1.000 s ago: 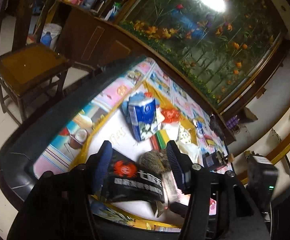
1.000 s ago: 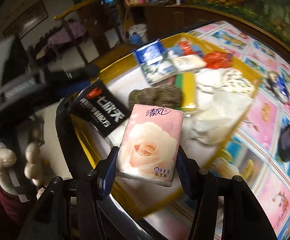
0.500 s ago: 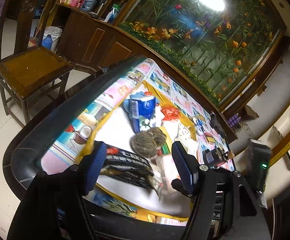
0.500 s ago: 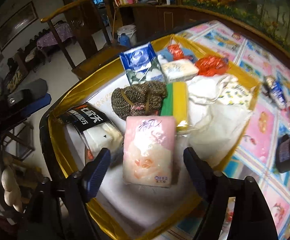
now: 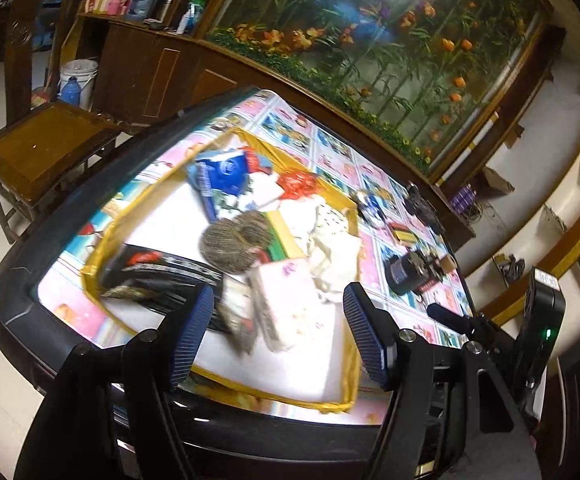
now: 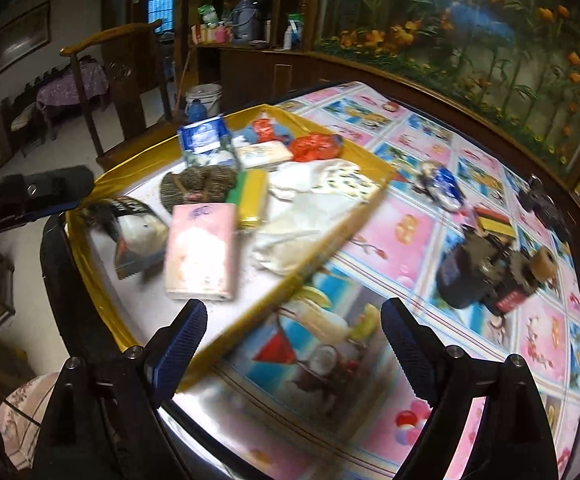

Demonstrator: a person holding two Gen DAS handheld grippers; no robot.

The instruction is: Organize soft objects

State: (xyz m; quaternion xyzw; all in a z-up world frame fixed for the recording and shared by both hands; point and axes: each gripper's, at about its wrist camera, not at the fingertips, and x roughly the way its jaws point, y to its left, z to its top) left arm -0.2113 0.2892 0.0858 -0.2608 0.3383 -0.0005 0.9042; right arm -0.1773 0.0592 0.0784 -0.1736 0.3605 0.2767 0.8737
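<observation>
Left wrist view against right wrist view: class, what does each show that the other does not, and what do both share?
Only the left wrist view shows the open left claw and the black packet with red print. Only the right wrist view shows the open right claw and the purple-clothed table in the background. Both show the yellow-rimmed white tray, the pink flowered tissue pack lying in it, and the brown knitted bundle.

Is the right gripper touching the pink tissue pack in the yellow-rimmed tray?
Apart. In the right wrist view the right gripper is open and empty; the pink tissue pack lies beyond its fingertips.
</observation>
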